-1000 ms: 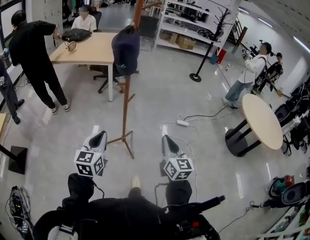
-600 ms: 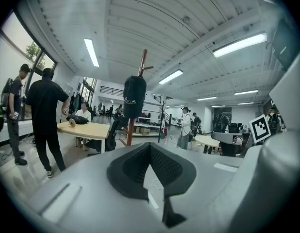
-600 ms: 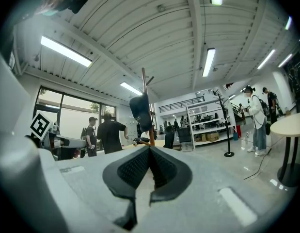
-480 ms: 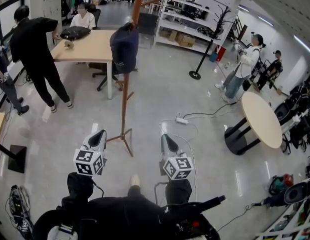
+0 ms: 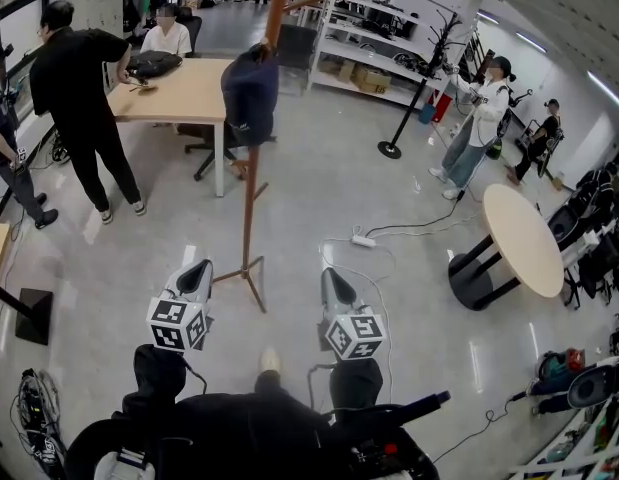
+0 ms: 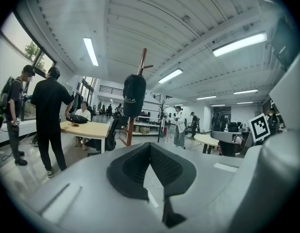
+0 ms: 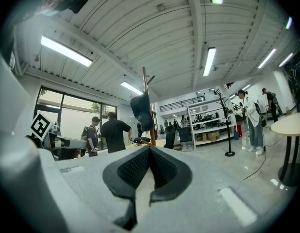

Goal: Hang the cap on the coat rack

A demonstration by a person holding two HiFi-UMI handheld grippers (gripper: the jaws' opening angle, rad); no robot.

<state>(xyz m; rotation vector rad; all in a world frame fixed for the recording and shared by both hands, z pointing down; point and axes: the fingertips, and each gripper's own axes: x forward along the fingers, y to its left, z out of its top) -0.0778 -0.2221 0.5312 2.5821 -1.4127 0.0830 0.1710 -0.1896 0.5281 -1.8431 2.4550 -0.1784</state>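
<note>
Found the dark cap (image 5: 251,93) hung high on the wooden coat rack (image 5: 251,208), well ahead; held the left hand-held gripper (image 5: 198,272) and the right hand-held gripper (image 5: 333,279) low and level, each pressed together on nothing, well apart from the rack; judged the hanging done, so best drawn straight back without brushing the thin pole or its splayed feet; noted open floor ahead, a power strip (image 5: 364,244) with trailing cable to the right, a rectangular surface (image 5: 179,98) behind the rack, a round surface (image 5: 524,238) far right, a person in black (image 5: 84,88) at left.
</note>
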